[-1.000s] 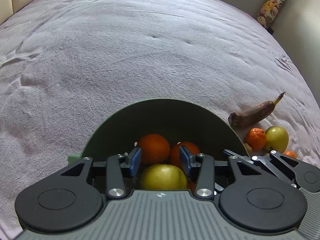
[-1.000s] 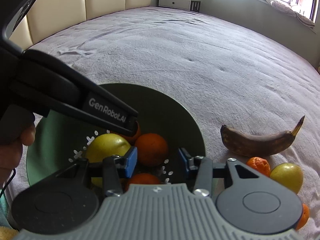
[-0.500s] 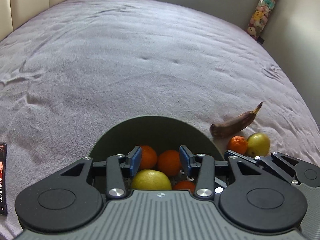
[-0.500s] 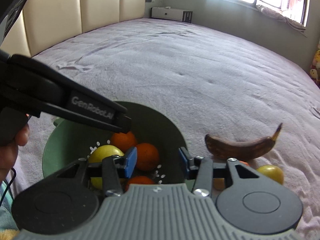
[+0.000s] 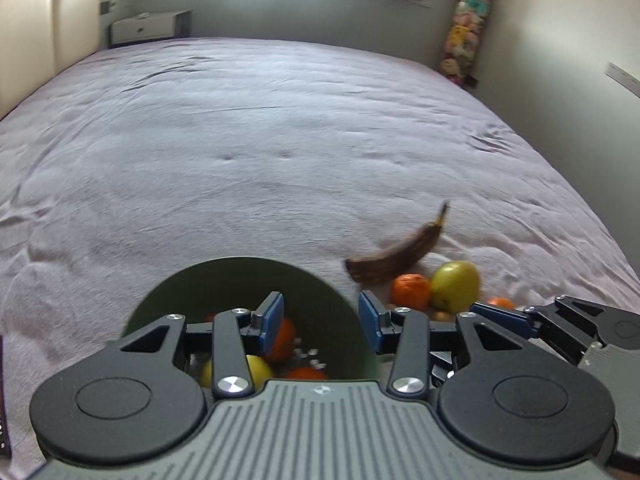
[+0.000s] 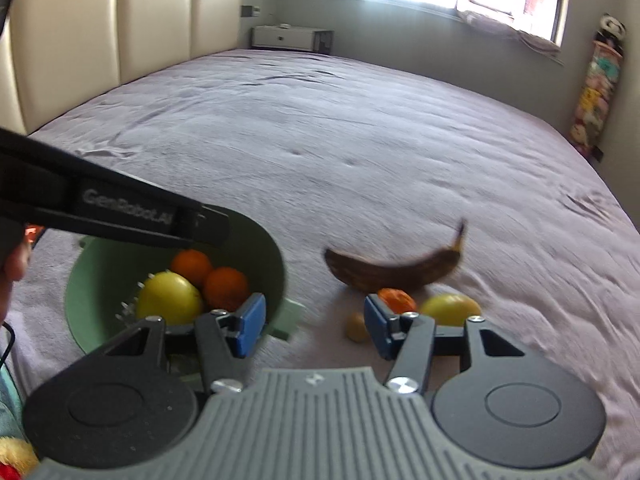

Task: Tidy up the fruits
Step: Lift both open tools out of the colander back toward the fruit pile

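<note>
I see a wrinkled mauve bedspread, padded cream headboard, round green bowl; my left gripper and right gripper gape wide, empty

I hold my left gripper level with its blue pads spread wide and nothing between them. My right gripper sits just beside it, jaws parted too, empty. My left hand shows at the frame edge.
</note>
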`<state>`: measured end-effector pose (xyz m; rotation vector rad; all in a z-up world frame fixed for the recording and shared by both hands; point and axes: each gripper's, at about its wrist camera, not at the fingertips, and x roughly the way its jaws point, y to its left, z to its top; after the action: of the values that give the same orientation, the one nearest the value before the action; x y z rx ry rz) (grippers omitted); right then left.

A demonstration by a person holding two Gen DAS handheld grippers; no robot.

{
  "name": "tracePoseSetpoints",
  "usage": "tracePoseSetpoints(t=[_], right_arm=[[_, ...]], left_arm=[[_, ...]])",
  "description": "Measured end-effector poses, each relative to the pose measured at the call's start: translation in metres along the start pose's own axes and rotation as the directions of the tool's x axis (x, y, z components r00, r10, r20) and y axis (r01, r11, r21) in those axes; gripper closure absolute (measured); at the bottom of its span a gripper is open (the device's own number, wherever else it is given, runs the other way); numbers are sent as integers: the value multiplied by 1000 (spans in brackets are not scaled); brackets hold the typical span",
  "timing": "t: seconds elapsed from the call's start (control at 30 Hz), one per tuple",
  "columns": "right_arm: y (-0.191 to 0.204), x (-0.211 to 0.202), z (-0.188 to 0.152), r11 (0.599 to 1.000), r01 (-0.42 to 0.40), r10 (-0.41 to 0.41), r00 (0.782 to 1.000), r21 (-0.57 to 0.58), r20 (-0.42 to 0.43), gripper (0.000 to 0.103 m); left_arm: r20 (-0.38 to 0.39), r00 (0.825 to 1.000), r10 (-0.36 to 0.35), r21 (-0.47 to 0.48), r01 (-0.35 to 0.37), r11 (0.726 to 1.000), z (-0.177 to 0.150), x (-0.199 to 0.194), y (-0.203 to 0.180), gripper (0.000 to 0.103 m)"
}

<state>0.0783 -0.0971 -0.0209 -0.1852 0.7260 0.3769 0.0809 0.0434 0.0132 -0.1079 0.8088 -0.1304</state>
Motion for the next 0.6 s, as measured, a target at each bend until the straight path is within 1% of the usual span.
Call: tracePoseSetpoints(t=[0.1,0.27,0.37,0.53,0.6], right_arm=[[-16,-4,-8,999,23,-22,1000,44,-20,50],[-44,-10,-21,991,78,-73,996,105,-56,49],[-60,-14,-29,984,103,-93,993,146,-77,47],[-81,-9,-38,968,143,-126,987,206,-96,47],[-89,-7,-43,961,161,-140,985,226,-105,47]], left_arm=[[19,1000,-23,57,22,998,-2,0,-18,53],[42,998,-38,159,31,987,-8,4,-45,53],[44,997,-58,189,48,981,-10,9,-56,52],[51,995,-86,233,72,970,-13,18,-69,52],[63,992,-111,244,93,965,-15,21,-72,52]])
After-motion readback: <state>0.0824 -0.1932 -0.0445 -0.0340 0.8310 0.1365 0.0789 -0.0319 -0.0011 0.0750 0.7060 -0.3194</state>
